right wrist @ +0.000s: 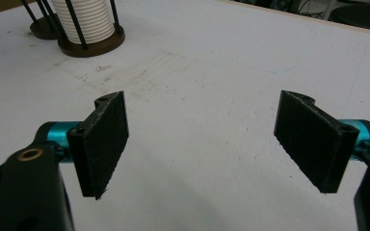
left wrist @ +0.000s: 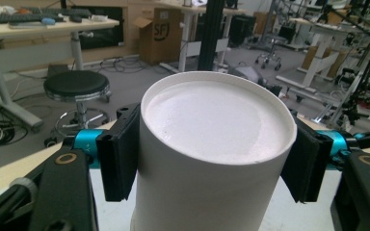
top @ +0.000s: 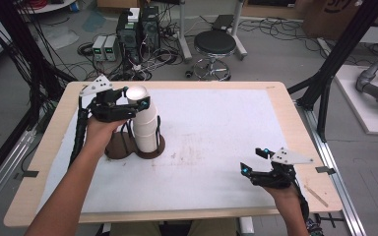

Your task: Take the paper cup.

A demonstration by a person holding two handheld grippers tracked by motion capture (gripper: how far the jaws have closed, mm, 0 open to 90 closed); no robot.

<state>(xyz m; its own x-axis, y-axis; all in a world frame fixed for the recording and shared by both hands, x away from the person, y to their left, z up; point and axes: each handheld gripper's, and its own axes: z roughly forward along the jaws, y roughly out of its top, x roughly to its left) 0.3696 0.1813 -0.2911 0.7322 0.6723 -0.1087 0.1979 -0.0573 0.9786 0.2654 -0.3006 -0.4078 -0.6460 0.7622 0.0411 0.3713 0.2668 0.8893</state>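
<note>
- The table (top: 285, 123), covered with a white sheet, carries a dark round stand (top: 150, 146) with thin upright rods near its left side.
- A stack of white cups (top: 145, 130) stands upside down in that stand.
- The top cup (top: 138, 93) sits between the left gripper's (top: 137, 103) pads, which press its wall from both sides, just under its upturned base.
- The right gripper (top: 254, 161) hovers near the table's right front edge, well apart from the stack, jaws spread with nothing between.
</note>
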